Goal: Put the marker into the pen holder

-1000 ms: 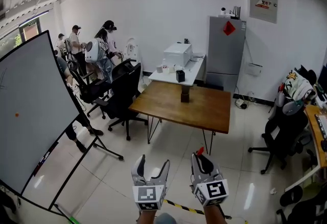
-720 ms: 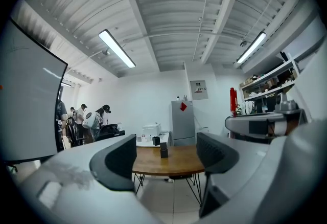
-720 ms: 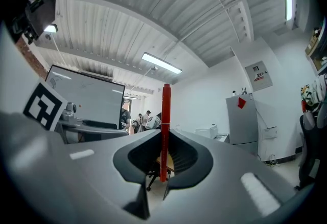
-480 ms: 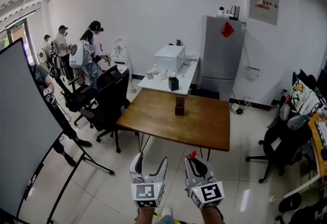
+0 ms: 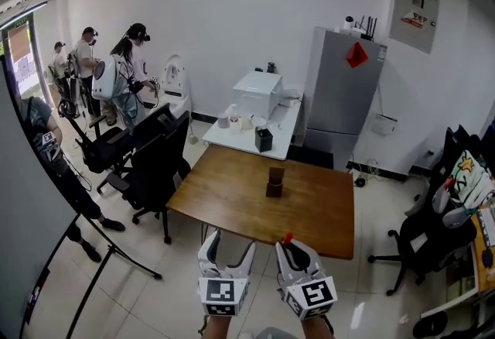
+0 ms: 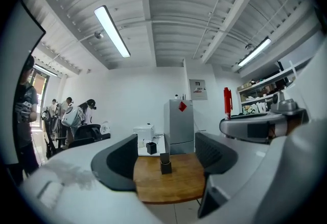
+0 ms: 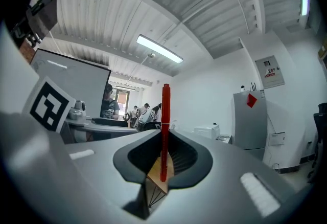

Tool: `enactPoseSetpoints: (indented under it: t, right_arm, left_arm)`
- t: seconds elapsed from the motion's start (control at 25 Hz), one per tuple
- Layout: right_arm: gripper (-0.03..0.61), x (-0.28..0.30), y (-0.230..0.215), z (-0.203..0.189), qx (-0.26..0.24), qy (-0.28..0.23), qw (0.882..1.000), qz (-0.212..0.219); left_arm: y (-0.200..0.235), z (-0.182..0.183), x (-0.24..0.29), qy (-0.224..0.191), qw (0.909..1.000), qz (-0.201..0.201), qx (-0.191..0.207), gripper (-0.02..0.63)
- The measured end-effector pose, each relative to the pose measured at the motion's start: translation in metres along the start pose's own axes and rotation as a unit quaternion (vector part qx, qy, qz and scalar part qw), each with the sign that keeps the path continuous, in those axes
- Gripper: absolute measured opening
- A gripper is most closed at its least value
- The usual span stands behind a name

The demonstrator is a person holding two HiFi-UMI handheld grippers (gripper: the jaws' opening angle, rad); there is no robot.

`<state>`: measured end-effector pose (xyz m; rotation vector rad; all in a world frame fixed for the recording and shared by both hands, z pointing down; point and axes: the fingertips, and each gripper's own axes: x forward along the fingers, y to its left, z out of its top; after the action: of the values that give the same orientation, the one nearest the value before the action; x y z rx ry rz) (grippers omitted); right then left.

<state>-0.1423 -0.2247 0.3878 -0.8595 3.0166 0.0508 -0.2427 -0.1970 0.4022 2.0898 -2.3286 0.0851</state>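
Chairs (image 5: 151, 163) are crowding the table's (image 5: 224, 202) left edge. The left gripper (image 5: 230, 246) is hanging empty, jaws wide apart, short of the near edge, and the holder (image 5: 274, 183) is standing mid-table. The right gripper (image 5: 295, 252) is clamping the red marker (image 5: 288, 238) upright, with the fridge (image 5: 340, 94) beyond.

Red marker (image 7: 165, 126) stands upright, pinched between right gripper (image 5: 295, 254) jaws, top sticking above them. Dark pen holder (image 5: 274, 182) upright near table (image 5: 224, 194) centre, 12 o'clock from marker, well apart
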Motion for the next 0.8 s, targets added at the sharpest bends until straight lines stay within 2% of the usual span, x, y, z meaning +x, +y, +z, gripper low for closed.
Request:
enactPoseSetpoints:
  t: [0.16, 0.28, 0.44, 0.6, 0.8]
  right_arm:
    - [0.038, 0.035, -0.025, -0.012, 0.011, 0.006, 1.000, -0.004]
    - [0.038, 0.066, -0.045, -0.019, 0.014, 0.012, 1.000, 0.004]
    - [0.041, 0.117, -0.083, -0.020, 0.010, 0.006, 1.000, 0.016]
    - [0.041, 0.170, -0.134, -0.031, 0.032, 0.007, 0.999, 0.023]
    - [0.041, 0.215, -0.194, -0.041, 0.052, 0.007, 0.998, 0.029]
  left_arm:
    - [0.009, -0.003, 0.040, -0.009, 0.9998, -0.010, -0.017, 0.342]
    - [0.019, -0.012, 0.075, 0.000, 0.9998, -0.012, -0.013, 0.342]
    - [0.034, -0.007, 0.138, 0.005, 1.0000, -0.005, -0.002, 0.342]
    - [0.039, -0.003, 0.207, 0.002, 0.9996, -0.008, 0.026, 0.342]
    - [0.035, 0.017, 0.288, -0.006, 0.9996, -0.008, 0.026, 0.341]
